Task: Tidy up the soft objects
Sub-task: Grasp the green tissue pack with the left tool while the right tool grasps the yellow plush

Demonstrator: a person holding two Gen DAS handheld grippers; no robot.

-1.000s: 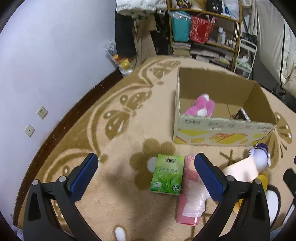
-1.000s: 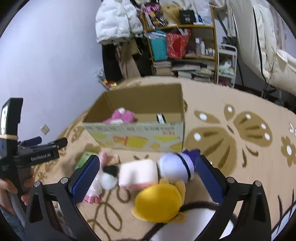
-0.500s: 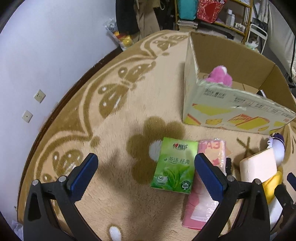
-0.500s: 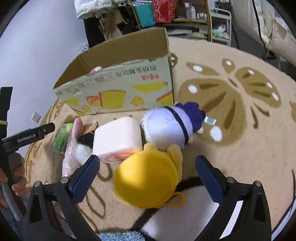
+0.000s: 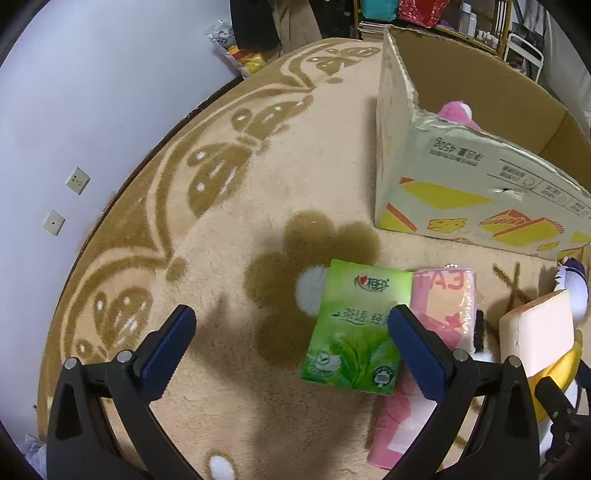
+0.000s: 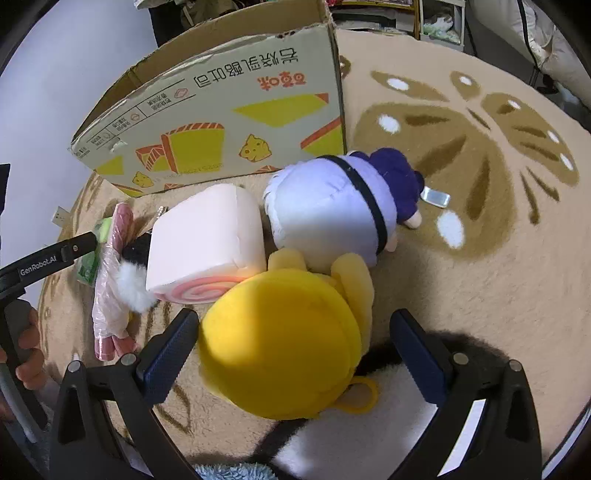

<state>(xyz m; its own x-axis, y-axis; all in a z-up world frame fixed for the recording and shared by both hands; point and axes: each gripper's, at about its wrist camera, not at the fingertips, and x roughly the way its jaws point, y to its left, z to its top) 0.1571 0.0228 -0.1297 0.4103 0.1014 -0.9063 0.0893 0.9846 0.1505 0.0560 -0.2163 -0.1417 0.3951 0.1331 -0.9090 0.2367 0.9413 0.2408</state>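
My left gripper [image 5: 291, 347] is open just above the rug, with a green tissue pack [image 5: 356, 326] near its right finger. A pink tissue pack [image 5: 439, 317] lies beside the green one. My right gripper [image 6: 295, 350] is open, its fingers on either side of a yellow plush [image 6: 284, 343]. Behind it lie a pink roll-cake plush [image 6: 207, 247] and a white and purple plush [image 6: 343, 206]. The open cardboard box [image 5: 461, 192] holds a pink plush [image 5: 456, 112]. The box also shows in the right wrist view [image 6: 229, 110].
A beige rug [image 5: 229, 229] with brown butterfly patterns covers the floor. A white wall [image 5: 74, 92] with sockets stands to the left. Cluttered shelves [image 5: 443, 14] stand behind the box. A small silver object [image 6: 436, 197] lies on the rug right of the plushes.
Both grippers have moved down and forward. The left one has closed in on the green tissue pack; the right one now straddles the yellow plush. Both stay open.
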